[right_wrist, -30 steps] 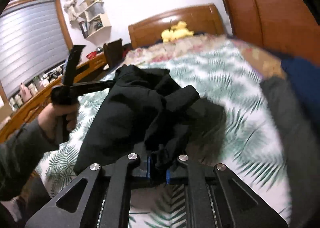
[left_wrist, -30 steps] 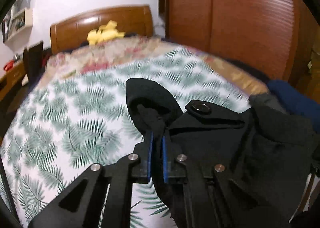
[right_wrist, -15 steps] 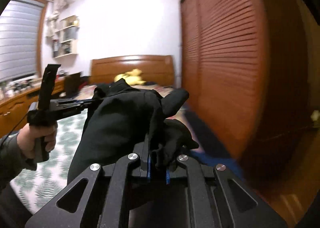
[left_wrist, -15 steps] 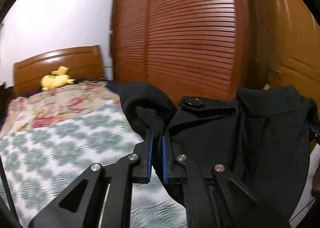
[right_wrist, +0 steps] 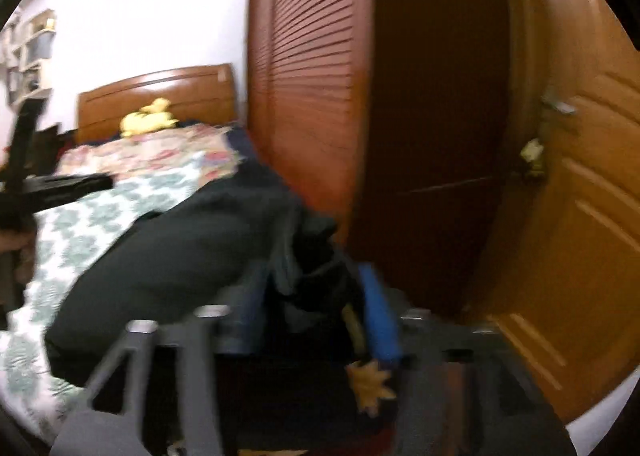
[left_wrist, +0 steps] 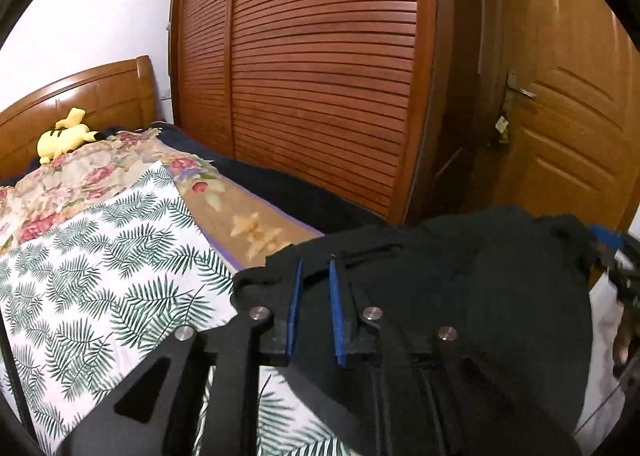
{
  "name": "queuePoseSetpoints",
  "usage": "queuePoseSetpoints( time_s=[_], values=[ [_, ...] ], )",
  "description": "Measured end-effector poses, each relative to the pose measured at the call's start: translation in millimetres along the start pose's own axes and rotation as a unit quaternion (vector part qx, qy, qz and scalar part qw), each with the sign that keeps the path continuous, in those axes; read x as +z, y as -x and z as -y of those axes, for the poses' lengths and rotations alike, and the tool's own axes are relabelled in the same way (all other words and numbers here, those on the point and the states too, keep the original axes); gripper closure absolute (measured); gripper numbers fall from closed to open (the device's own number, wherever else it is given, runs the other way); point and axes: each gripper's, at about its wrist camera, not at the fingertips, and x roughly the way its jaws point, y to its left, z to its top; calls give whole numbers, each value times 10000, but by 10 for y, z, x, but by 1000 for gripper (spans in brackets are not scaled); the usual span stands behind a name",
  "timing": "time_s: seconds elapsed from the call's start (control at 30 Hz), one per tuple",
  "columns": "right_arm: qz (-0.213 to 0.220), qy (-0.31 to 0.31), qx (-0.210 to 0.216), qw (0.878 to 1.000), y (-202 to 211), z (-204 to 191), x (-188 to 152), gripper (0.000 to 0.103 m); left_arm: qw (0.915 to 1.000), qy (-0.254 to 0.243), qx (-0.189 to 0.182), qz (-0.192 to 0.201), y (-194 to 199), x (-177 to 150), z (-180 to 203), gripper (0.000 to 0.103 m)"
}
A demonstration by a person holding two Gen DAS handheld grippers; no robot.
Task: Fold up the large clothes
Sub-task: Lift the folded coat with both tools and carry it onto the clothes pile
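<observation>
At the bed's (left_wrist: 100, 256) wardrobe side, your left gripper (left_wrist: 314, 308) and right gripper (right_wrist: 316, 312) have just been opening, black garment (left_wrist: 460, 276) loose between both; dropped here, it may slide floorward.

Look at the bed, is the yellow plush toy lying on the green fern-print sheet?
No, the yellow plush toy lies up by the wooden headboard, beyond the flowered bedspread and away from the green fern-print sheet.

Black tongs (left_wrist: 314, 276) with blue pads (left_wrist: 295, 292) and round silver screws (left_wrist: 259, 313).
</observation>
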Motion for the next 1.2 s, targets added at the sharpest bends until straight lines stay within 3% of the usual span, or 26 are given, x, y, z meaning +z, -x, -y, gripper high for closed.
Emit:
queuePoseSetpoints(
  time_s=[0.13,0.3,0.4,0.5,0.67,0.8,1.0,1.2],
  values=[
    [369,-44,-7,9993,184,-58,129,34,9999,-123,-57,53,227,-126,5,85],
    [548,371,592,9961,209,-420,293,36,9995,-262,-17,153,602,-328,-58,78],
    [316,604,833,9942,22,-712,334,39,9993,-282,-29,226,819,-438,-101,76],
    [-83,678,776,9946,-258,-815,311,39,9991,-297,-31,300,1056,-556,-171,71],
    [-1010,263,370,9938,-748,-481,45,41,9986,-335,32,404,1464,-775,-312,67],
    [-1271,13,292,9915,-863,-283,-159,42,9986,-249,135,454,1747,-928,-466,66],
    [-826,-87,-158,9964,-429,-366,-51,41,9980,-50,442,454,2110,-1127,-756,65],
    [-294,-3,-5,9996,131,-744,138,38,9961,162,720,485,2539,-1377,-949,65]
  ],
)
